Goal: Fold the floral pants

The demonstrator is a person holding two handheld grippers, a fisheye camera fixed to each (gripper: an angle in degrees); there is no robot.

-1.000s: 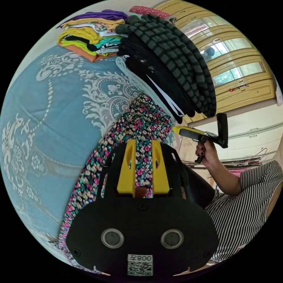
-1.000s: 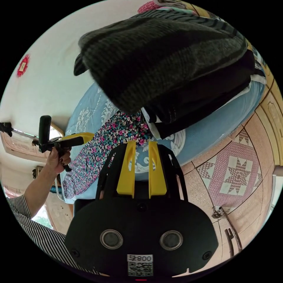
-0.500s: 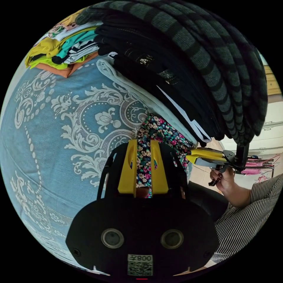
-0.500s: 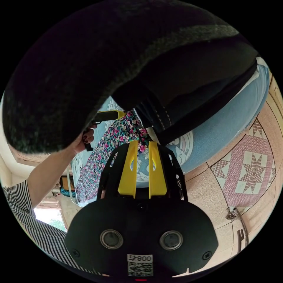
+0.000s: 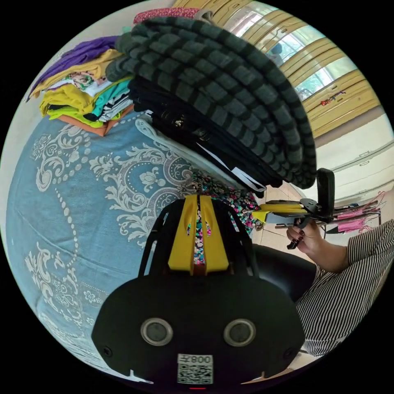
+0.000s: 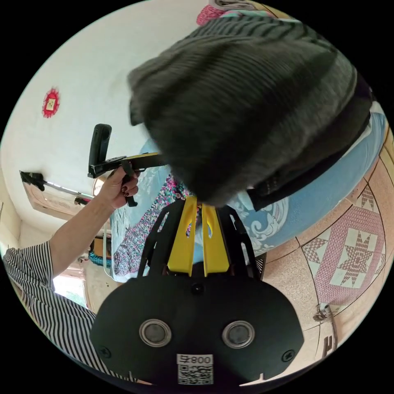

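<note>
The floral pants (image 5: 240, 202) lie stretched on the blue bedspread (image 5: 82, 197), their near end tucked under a tall pile of dark clothes. My left gripper (image 5: 199, 200) is shut on that end, and floral cloth shows between its yellow jaws. A hand holds my right gripper (image 5: 257, 215) just to the right, at the pants' edge beside the bed's side. In the right gripper view, my right gripper (image 6: 200, 203) has its jaws drawn together at the pants (image 6: 137, 242) under the pile. The left gripper (image 6: 135, 161) reaches in there too, its tips hidden behind the pile.
A grey-and-black striped sweater (image 5: 230, 102) tops the dark pile and overhangs both grippers. A stack of colourful folded clothes (image 5: 82, 100) sits further back on the bed. A person in a striped shirt (image 5: 344, 287) stands beside the bed on a patterned tiled floor (image 6: 349, 254).
Both grippers' jaws stood apart half a second ago and are now closed at the pants' end under the pile. Both views have shifted with the hands.
</note>
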